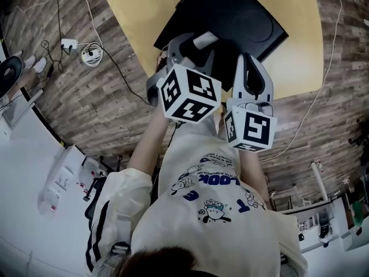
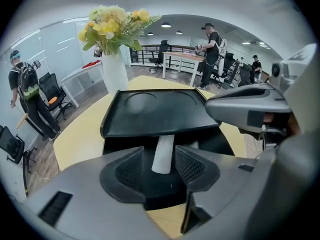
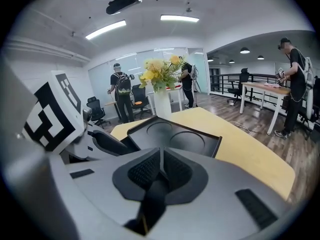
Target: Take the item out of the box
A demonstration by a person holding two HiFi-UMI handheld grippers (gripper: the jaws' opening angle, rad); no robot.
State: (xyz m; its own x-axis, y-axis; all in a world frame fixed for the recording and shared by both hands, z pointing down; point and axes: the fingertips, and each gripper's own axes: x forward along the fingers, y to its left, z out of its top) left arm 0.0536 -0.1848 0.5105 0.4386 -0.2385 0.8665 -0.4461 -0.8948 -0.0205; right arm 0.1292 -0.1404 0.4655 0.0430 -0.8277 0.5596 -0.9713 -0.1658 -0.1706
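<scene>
While the white, smooth, tube-shaped item (image 2: 163,154) stands pale inside the open black box (image 2: 150,111) on the yellow table (image 2: 75,139), the left gripper (image 2: 160,160) straddles it with jaws wide apart, not gripping, and the right gripper (image 3: 161,159) nearby is closed, empty.

Person wears cream short-sleeved T-shirt (image 1: 213,212) with blue lettering and cartoon prints; grey plastic left gripper (image 2: 159,166) and right gripper (image 3: 161,171) each bear a white cube (image 1: 189,92) with black square markers.
</scene>
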